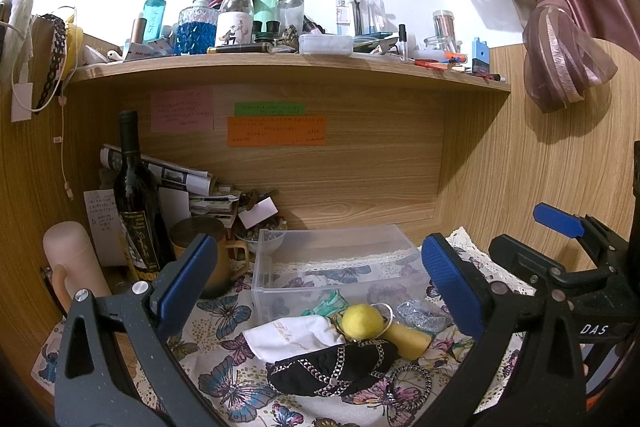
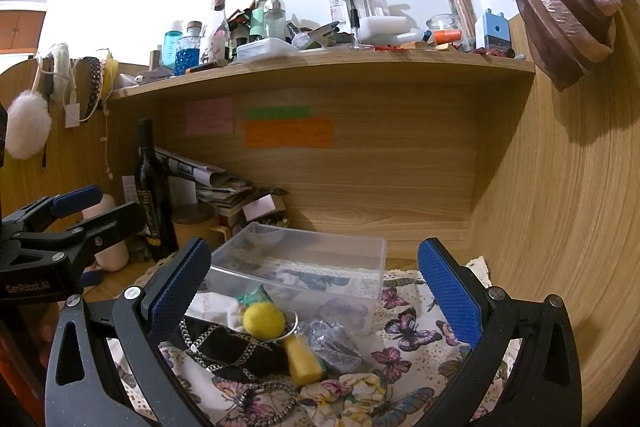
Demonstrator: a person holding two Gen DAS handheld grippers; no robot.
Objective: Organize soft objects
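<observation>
A pile of soft things lies on the butterfly cloth (image 1: 224, 351) in front of a clear plastic box (image 1: 332, 267): a black pouch with chain trim (image 1: 332, 367), a white drawstring bag (image 1: 292, 337), a yellow felt doll (image 1: 362, 321), a silver glitter pouch (image 1: 420, 313) and a green piece (image 1: 330, 303). My left gripper (image 1: 320, 279) is open and empty above the pile. My right gripper (image 2: 314, 295) is open and empty over the same pile, where the yellow doll (image 2: 264, 319), the black pouch (image 2: 232, 347), the glitter pouch (image 2: 332, 341) and the box (image 2: 312, 267) show. The right gripper also shows in the left wrist view (image 1: 560, 227).
A dark wine bottle (image 1: 136, 195), a pink flask (image 1: 74, 267), a yellow mug (image 1: 208, 255) and stacked papers (image 1: 184, 179) crowd the left back corner. A cluttered shelf (image 1: 288, 67) hangs above. Wooden walls close in at the back and right. A beaded loop (image 1: 412, 383) lies near the pouch.
</observation>
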